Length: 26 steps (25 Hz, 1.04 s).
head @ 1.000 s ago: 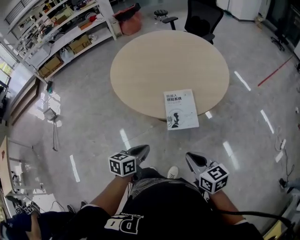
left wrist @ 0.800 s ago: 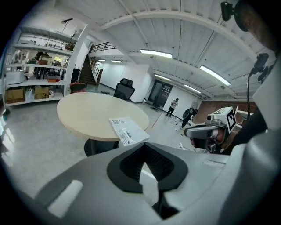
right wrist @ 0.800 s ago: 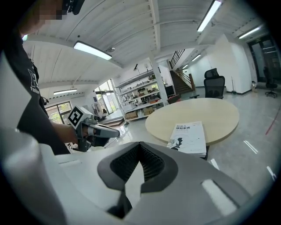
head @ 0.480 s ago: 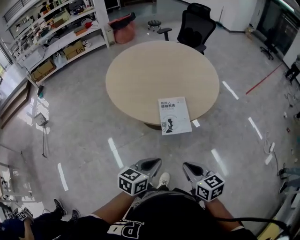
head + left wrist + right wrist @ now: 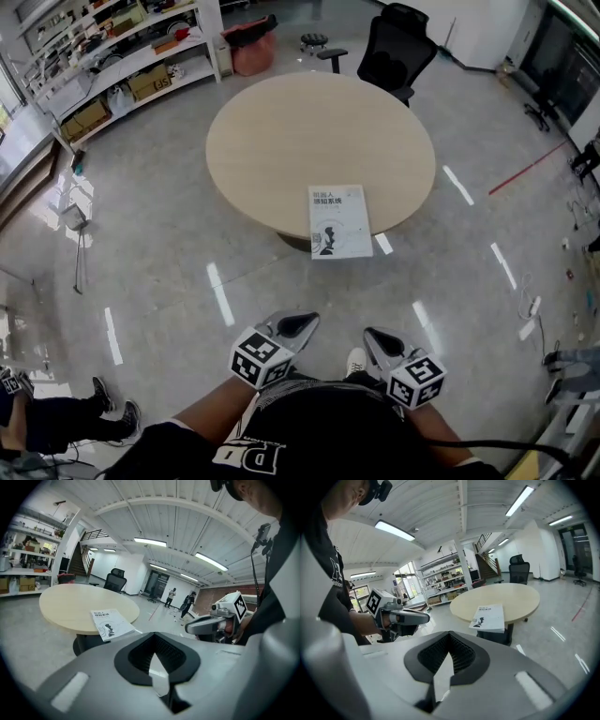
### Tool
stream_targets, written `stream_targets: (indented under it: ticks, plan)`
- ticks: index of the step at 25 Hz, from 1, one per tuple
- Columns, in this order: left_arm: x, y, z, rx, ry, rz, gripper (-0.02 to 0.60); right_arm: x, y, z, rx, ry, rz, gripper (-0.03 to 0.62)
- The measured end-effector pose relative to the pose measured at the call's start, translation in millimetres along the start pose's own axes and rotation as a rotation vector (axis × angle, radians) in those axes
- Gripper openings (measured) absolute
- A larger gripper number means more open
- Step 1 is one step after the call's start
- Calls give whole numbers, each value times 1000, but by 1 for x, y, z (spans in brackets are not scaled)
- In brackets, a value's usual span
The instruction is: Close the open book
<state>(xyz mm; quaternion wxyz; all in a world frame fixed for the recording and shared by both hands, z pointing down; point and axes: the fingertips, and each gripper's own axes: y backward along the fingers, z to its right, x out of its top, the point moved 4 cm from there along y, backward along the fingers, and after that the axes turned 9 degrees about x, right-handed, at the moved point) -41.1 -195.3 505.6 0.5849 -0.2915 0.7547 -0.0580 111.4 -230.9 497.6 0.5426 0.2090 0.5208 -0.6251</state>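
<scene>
A white-covered book [image 5: 337,220] lies flat and shut on the near edge of a round beige table [image 5: 309,122], partly over the rim. It also shows in the left gripper view as the book [image 5: 111,624] and in the right gripper view as the book [image 5: 489,617]. Both grippers hang close to my body, well short of the table and over bare floor. My left gripper [image 5: 302,324] is shut with nothing in it, and so is my right gripper [image 5: 376,339]. Each gripper view shows the other: the right gripper [image 5: 206,625] and the left gripper [image 5: 410,617].
A black office chair [image 5: 398,52] stands behind the table, with a small stool [image 5: 314,42] and a pink bin [image 5: 251,47] beside it. Loaded shelves [image 5: 122,66] line the far left. Another person's feet [image 5: 103,398] are at lower left. Shiny grey floor surrounds the table.
My left gripper has moved right, closer to the right gripper, and has rolled. The view has shifted a little. The book lies as before.
</scene>
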Motion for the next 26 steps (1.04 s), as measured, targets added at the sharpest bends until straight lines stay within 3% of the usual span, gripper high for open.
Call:
stream_targets:
  ticks: [2,4,6,9,13,21,26]
  plan:
    - [-1,-6,-1,65,9,-1,8,11,0,14,39,41,4,6]
    - [-2,-12,4,129,66,11,8,18,10,25,72,81,2,7]
    - [0,-18,18,150,105,43,8,23,22,35,95,126,2,6]
    - [8,-38,37,185,98,70,8,24,35,58,126,136,0,7]
    - [8,-58,63,195,147,114,8,5,43,73,172,181,-46,6]
    - [-9,-33,49,242,41,-6,8,-2,25,68,178,126,-17,6]
    - [11,-31,21,229,-59,-16,8,17,5,61,157,113,45,7]
